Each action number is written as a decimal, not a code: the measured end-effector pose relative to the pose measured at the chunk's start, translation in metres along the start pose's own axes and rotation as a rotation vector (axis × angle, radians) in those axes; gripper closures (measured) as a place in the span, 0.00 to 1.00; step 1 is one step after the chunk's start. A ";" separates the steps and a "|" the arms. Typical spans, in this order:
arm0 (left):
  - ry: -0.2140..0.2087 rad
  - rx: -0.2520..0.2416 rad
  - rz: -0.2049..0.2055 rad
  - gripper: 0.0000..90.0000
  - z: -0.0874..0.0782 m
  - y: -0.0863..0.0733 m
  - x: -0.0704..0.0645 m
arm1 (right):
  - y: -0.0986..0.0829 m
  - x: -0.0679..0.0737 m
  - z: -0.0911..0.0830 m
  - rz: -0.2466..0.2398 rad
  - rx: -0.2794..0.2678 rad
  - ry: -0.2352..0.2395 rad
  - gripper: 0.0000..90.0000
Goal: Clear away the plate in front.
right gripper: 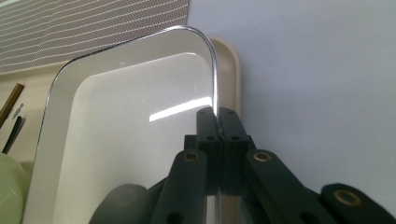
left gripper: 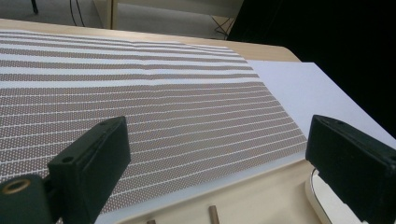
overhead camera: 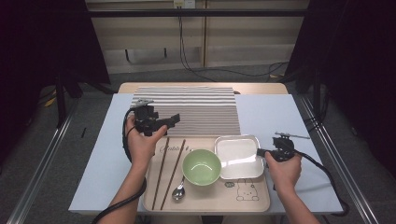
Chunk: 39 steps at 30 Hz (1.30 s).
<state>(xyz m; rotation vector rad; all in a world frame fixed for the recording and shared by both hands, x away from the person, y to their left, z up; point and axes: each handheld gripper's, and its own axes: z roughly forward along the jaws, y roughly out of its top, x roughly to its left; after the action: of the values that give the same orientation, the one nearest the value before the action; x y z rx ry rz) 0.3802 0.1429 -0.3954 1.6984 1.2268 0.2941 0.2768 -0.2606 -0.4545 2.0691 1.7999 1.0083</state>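
Right tongs [right gripper: 218, 122]: jaws pressed together on the right-hand rim of the white square dish [right gripper: 126, 140], pinching it at mid-edge; seen in the high view at [overhead camera: 262, 151].
Right hand [overhead camera: 283, 170]: wrapped round the tool body, just right of the dish, cable trailing off toward the surface edge.
White square dish: sits on the beige tray [overhead camera: 252, 198], at the tray's far right corner; rim touching the green bowl [overhead camera: 201, 166] or just beside it, cannot tell which.
Left tongs [overhead camera: 173, 120]: jaws spread wide, nothing between them; held above the striped mat [left gripper: 140, 107], just beyond the tray's far edge, well left of the dish.
Left hand [overhead camera: 141, 142]: over the tray's far left corner.
Chopsticks [overhead camera: 168, 171]: brown pair, lengthwise on the tray, left of the bowl, well apart from the dish.
Spoon [overhead camera: 178, 192]: metal, on the tray, near side of the bowl.
Surface [overhead camera: 275, 116]: pale blue sheet under the tray and the mat.
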 end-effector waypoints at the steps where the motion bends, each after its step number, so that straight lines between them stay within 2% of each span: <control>1: -0.002 0.000 -0.001 0.07 0.000 0.000 0.000 | -0.001 0.001 -0.001 0.002 0.003 0.008 0.99; 7: 0.002 -0.005 0.004 0.07 -0.001 0.000 -0.001 | -0.007 0.002 -0.003 -0.019 0.019 0.020 0.99; 26: 0.013 -0.005 -0.002 0.08 -0.002 -0.002 0.001 | -0.013 0.004 -0.004 -0.024 0.028 0.030 0.99; 30: 0.015 -0.002 -0.004 0.08 -0.003 -0.003 0.002 | -0.013 0.005 -0.004 -0.015 0.038 0.046 0.92; 39: 0.013 -0.005 -0.010 0.08 0.000 0.000 0.003 | -0.018 0.005 -0.009 -0.036 0.037 0.073 0.78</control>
<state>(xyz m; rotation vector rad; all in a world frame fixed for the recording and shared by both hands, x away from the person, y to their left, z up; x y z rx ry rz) 0.3814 0.1449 -0.3966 1.6884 1.2432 0.3026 0.2572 -0.2537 -0.4567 2.0391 1.8980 1.0616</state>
